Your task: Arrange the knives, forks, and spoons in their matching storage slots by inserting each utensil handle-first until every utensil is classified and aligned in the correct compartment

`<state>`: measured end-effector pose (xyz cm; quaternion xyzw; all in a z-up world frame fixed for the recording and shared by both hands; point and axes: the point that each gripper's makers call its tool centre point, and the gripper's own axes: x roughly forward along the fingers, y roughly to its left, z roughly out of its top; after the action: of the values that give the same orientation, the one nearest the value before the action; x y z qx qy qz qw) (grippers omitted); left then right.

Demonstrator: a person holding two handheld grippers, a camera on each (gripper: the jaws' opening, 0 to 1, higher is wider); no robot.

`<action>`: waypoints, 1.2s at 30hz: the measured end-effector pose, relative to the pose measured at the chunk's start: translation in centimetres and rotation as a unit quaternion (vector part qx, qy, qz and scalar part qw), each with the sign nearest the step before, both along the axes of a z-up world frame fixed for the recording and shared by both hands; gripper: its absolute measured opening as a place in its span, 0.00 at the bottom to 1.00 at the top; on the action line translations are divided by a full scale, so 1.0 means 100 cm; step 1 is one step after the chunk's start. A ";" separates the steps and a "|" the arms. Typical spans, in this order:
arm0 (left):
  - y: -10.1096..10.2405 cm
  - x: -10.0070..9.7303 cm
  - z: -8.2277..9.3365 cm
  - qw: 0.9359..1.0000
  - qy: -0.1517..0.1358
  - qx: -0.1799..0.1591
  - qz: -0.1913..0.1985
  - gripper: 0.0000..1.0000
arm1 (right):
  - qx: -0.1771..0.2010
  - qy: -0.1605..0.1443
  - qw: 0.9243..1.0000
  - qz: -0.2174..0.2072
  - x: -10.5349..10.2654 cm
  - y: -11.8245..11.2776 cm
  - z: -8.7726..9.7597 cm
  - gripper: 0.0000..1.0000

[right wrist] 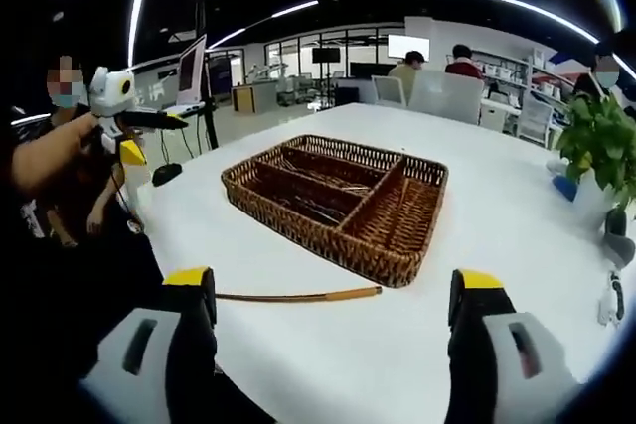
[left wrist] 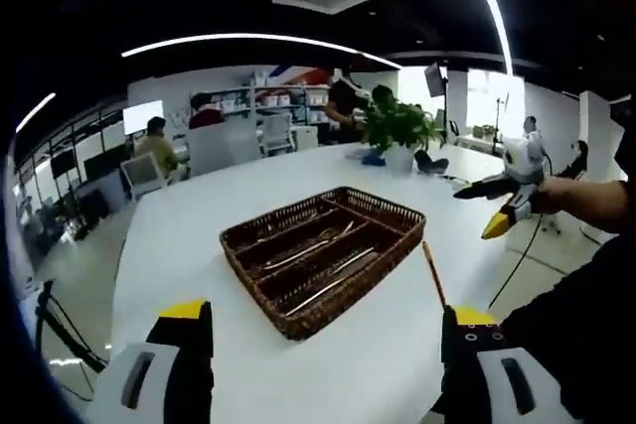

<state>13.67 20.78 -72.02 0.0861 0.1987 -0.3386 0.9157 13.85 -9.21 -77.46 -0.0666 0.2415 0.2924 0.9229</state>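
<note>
A brown wicker tray [left wrist: 260, 232] with long compartments sits mid-table and holds several metal utensils [left wrist: 320, 243]. In the right gripper view the tray [right wrist: 298, 228] shows utensils [right wrist: 316, 180] in its left compartments, while its short right compartment looks bare. A thin wooden stick [left wrist: 434, 274] lies on the white table beside the tray, just in front of it [right wrist: 298, 296] in the right gripper view. My left gripper [left wrist: 326, 320] hovers open before the tray, and shows open again held up at the left [right wrist: 157, 143]. My right gripper [right wrist: 333, 287] is open and also appears raised at the right [left wrist: 475, 213].
A potted plant [left wrist: 397, 131] [right wrist: 596, 146] stands at the table's far side beside small dark items [right wrist: 616, 235]. A person's arm [right wrist: 50, 161] and dark clothing flank the near edge. Seated people [right wrist: 407, 71] and chairs are beyond the table.
</note>
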 end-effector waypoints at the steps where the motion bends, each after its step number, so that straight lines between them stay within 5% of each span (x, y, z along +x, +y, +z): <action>1: 0.004 -0.002 0.003 1.000 -0.002 -0.004 0.003 1.00 | 0.000 -0.002 1.000 0.000 0.000 0.001 0.002 1.00; 5: 0.012 -0.006 0.006 1.000 -0.005 0.000 0.011 1.00 | -0.006 -0.008 1.000 -0.017 0.006 -0.002 0.002 1.00; 7: 0.014 -0.009 0.005 1.000 -0.002 0.003 0.017 1.00 | 0.021 -0.021 0.999 -0.045 0.012 -0.003 0.003 1.00; 15: 0.014 -0.013 0.003 1.000 -0.001 -0.006 0.025 1.00 | 0.009 0.003 0.995 -0.104 0.023 -0.006 -0.033 0.98; 18: 0.016 -0.011 0.005 1.000 -0.003 -0.005 0.027 1.00 | 0.015 0.018 0.993 -0.113 0.025 -0.005 -0.042 0.85; 22: 0.017 -0.010 0.010 1.000 -0.006 -0.005 0.026 1.00 | 0.004 0.026 0.990 -0.139 0.031 -0.010 -0.061 0.85; 30: 0.013 -0.010 0.006 1.000 -0.001 -0.001 0.020 1.00 | 0.012 0.059 0.986 -0.154 0.038 -0.009 -0.078 0.56; 33: 0.014 -0.008 0.004 1.000 0.008 -0.001 0.024 1.00 | 0.056 0.108 0.980 -0.159 0.035 0.001 -0.089 0.57; 36: 0.022 -0.005 -0.001 0.999 0.021 0.013 0.039 1.00 | 0.033 0.094 0.981 -0.166 0.040 -0.001 -0.094 0.56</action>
<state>13.21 22.96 -72.11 0.0831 0.2251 -0.3013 0.9229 17.88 -9.27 -86.83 0.0327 0.3254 0.1480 0.9333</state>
